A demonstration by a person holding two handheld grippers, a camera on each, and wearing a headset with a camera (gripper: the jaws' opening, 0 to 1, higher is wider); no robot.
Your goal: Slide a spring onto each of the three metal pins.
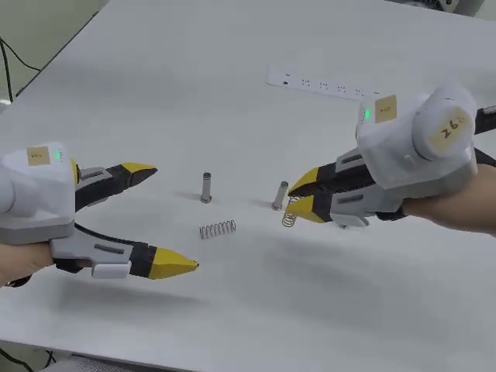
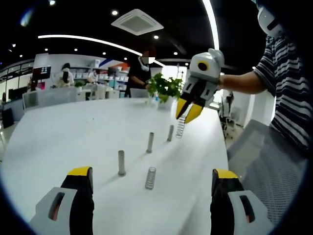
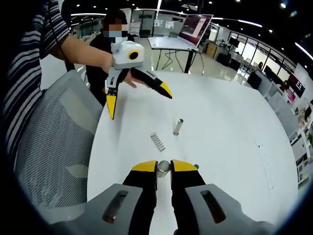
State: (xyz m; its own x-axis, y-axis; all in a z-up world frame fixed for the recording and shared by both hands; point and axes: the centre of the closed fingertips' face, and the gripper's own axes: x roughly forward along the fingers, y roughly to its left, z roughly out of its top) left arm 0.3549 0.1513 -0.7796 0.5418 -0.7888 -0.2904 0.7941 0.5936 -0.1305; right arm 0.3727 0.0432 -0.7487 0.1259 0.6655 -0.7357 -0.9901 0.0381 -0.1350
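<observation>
R gripper (image 3: 164, 172): yellow-tipped jaws nearly closed, pinching the top end of a small steel coil spring (image 3: 164, 165) at low centre of the right gripper view. In the left gripper view the coil hung free below the tips, just beside the far pin.

L gripper (image 1: 175, 217): jaws wide apart, nothing held, left of the head view.

The spring looked v. light and whippy. It would prob. buckle if squeezed mid-coil, so a light grip near one end w/ the bore left open seemed best.

A second loose spring (image 1: 218, 229) lay flat at centre frame, near the short upright grey metal pins (image 2: 121, 163). Three stood in a row, all bare as far as the small view showed.

The smooth white tabletop (image 1: 155, 77) was likely slippery. A white power strip (image 1: 325, 84) lay upper right. Open-plan office w/ ceiling lights beyond.
</observation>
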